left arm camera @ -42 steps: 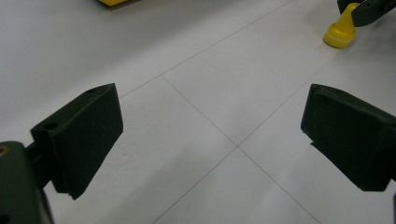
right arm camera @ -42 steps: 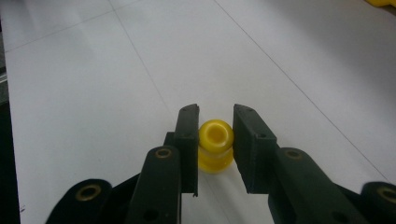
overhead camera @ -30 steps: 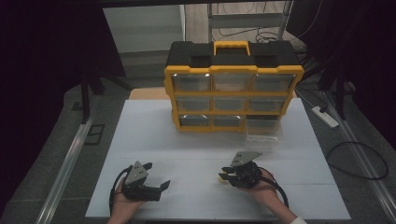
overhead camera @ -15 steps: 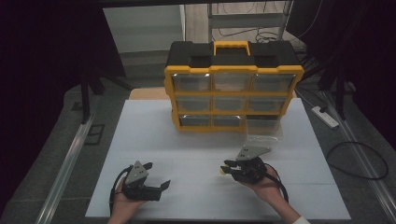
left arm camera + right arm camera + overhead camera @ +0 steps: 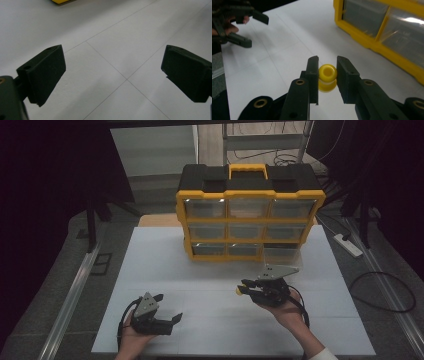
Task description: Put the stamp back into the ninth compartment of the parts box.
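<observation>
My right gripper (image 5: 327,75) is shut on a small yellow spool-shaped piece (image 5: 327,78), held above the white table. In the high view that gripper (image 5: 243,289) hovers right of centre, in front of the yellow and black drawer organizer (image 5: 250,215), with the yellow piece (image 5: 239,291) at its tip. My left gripper (image 5: 168,308) rests low at the front left, jaws wide apart with nothing between them. In the left gripper view its two black fingers (image 5: 42,72) frame bare white tabletop. The left gripper (image 5: 249,27) also appears far off in the right gripper view.
The organizer has three rows of clear drawers (image 5: 245,231); the bottom right one (image 5: 281,253) is pulled out toward me. The white table (image 5: 165,265) ends in dark floor on both sides. A power strip (image 5: 348,245) lies on the floor at right.
My right gripper has drifted up and slightly right, toward the organizer, with the yellow piece in it. The left gripper has stayed in place.
</observation>
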